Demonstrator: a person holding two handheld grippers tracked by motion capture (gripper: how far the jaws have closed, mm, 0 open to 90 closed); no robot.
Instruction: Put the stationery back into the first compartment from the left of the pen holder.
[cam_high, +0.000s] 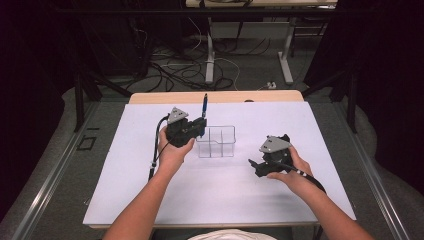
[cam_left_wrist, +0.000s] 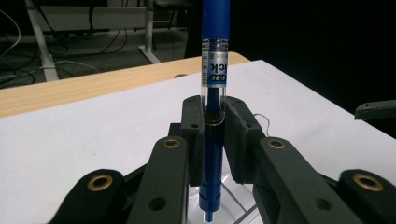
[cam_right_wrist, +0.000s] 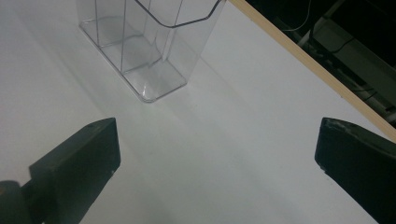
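Note:
A blue pen (cam_left_wrist: 214, 70) stands upright between the jaws of my left gripper (cam_left_wrist: 211, 122), which is shut on its barrel, tip down. In the high view the left gripper (cam_high: 200, 126) holds the pen (cam_high: 204, 105) at the left edge of a clear divided organizer (cam_high: 216, 141) in the middle of the white table. The pen's tip hangs over the organizer's clear rim (cam_left_wrist: 233, 191). To the right of the organizer, my right gripper (cam_high: 256, 167) rests low over the table. Its jaws stand wide open with nothing between them (cam_right_wrist: 217, 154), facing the organizer (cam_right_wrist: 144, 51).
The white sheet (cam_high: 220, 195) covers the table, with a wooden strip (cam_high: 215, 96) along the far edge. Beyond it lie floor cables and table legs (cam_high: 210, 65). Dark curtains flank both sides.

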